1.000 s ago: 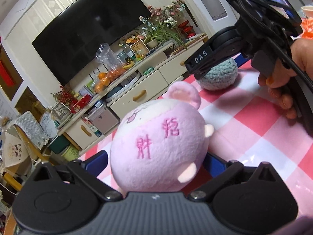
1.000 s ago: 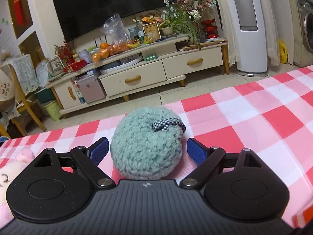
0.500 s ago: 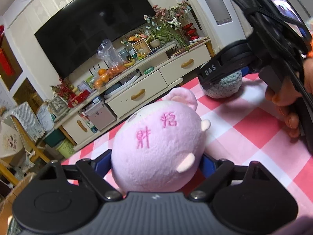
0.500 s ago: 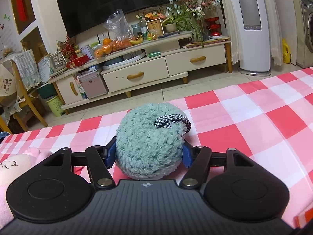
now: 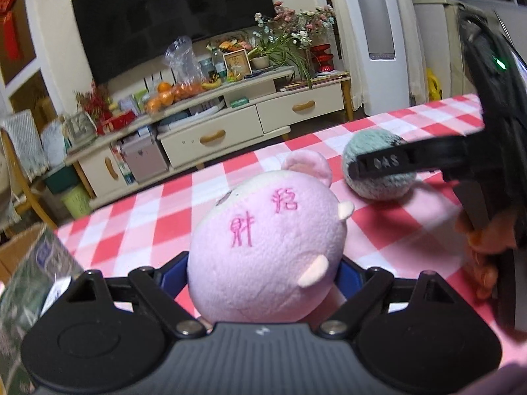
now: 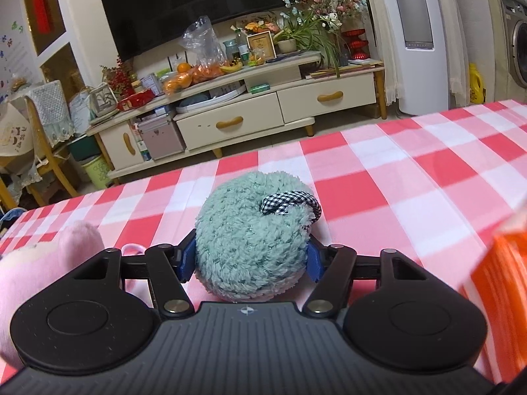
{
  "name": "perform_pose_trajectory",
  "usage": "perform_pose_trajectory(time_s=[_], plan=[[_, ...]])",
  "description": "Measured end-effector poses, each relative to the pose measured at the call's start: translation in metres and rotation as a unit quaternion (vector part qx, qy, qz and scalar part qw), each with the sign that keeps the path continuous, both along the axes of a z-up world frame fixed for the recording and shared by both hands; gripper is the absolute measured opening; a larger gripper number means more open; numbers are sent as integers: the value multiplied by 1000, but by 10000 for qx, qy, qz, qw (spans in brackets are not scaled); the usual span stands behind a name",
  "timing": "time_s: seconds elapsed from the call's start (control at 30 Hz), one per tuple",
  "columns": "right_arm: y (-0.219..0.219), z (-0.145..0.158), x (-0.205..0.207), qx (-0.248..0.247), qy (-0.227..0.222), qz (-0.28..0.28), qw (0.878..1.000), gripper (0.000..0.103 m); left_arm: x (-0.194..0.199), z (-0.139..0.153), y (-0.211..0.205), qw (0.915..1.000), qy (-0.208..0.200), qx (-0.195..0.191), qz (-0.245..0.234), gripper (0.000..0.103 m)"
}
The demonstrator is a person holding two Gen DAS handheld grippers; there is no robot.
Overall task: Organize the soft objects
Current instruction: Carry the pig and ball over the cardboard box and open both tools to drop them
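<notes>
A round pink plush toy (image 5: 266,250) with pink embroidered characters sits between the blue pads of my left gripper (image 5: 257,271), which is shut on it. A fuzzy teal plush ball (image 6: 252,235) with a checked ribbon is squeezed between the blue pads of my right gripper (image 6: 248,258). In the left wrist view the teal ball (image 5: 378,184) lies to the right and farther away, with the right gripper's finger (image 5: 395,163) across it. In the right wrist view the pink toy (image 6: 42,263) shows at the left edge. Both rest over the red-and-white checked tablecloth (image 6: 411,177).
An orange-and-white object (image 6: 500,299) sits at the right edge of the right wrist view. A greenish packet (image 5: 29,296) lies at the left in the left wrist view. Beyond the table's far edge stand a TV cabinet (image 6: 250,112) and a white tower appliance (image 6: 418,36).
Both grippers closed: the right on the teal ball, the left on the pink toy. The left view has swung, so the teal ball now sits lower and farther right.
</notes>
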State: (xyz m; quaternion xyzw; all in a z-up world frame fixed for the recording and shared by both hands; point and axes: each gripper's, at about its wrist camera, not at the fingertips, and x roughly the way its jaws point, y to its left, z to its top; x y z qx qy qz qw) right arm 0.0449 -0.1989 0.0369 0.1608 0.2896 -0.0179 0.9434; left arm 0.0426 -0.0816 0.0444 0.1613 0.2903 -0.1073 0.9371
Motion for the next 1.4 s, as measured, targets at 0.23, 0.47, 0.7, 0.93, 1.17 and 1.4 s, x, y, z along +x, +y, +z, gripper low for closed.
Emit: perform_pose_trajectory(time_s=[0.23,0.47,0.7,0.93,1.17,1.4], plan=[[-4,3,-18,110,104,-37,9999,77,-11,5,14,9989,235,-394,60,88],[-12,7,-39,337,115,-227,9991,76,-29,17,29,9965,317,-765,106,88],[-22,15,-66,527,-25,-534,9972,76,-53,27,44,9930,371,-1119,82,88],[-15,15,-85,448,-57,-609,9971,76,-74,38,55,9893,383,-1408,-56,88],[2,16,-99,277,-56,-452,9986,76,-87,45,66,9873,341,-1538,-217,88],[31,11,-100,63,73,-129,9999,76,-97,58,78,9844,222,-1716,-319,88]])
